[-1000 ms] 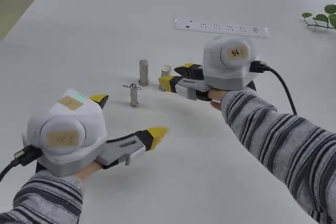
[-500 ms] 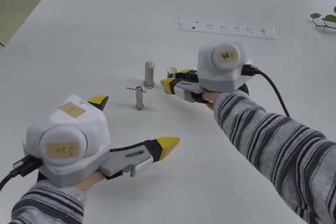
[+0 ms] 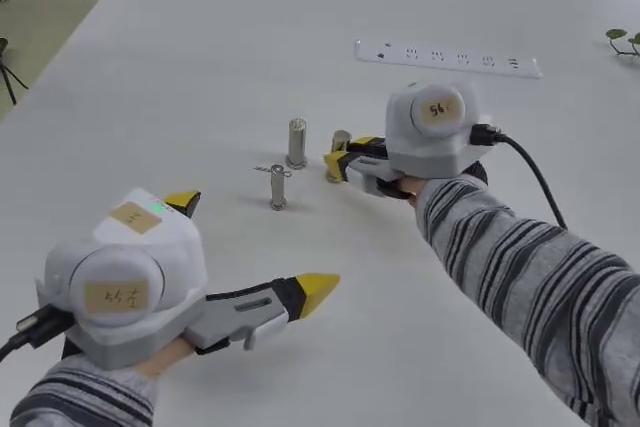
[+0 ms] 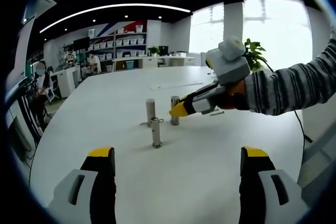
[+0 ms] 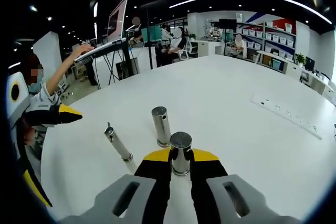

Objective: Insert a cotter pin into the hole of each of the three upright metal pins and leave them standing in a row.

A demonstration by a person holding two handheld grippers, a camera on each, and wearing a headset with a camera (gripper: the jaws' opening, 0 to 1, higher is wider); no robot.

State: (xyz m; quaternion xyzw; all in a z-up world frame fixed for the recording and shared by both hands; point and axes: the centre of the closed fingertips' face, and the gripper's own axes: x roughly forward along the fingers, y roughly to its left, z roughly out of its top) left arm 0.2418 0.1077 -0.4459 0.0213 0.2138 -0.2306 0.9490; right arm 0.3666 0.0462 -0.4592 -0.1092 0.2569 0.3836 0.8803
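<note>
White table in an open office with shelves. As half a second ago, the right tongs grasp the rightmost metal pin. The left tongs are released, at near left.

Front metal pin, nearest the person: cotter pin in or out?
In. A cotter pin sits crosswise through the top of the front metal pin, which stands upright.

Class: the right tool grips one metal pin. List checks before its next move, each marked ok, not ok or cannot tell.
1. Right tool shut on the held pin: ok.
2. Held pin upright: ok.
3. Cotter pin through the front pin: ok.
4. Back pin fitted likewise: not ok.
5. Left tool open, apart from the pins: ok.
6. Pins in a row: not ok.
</note>
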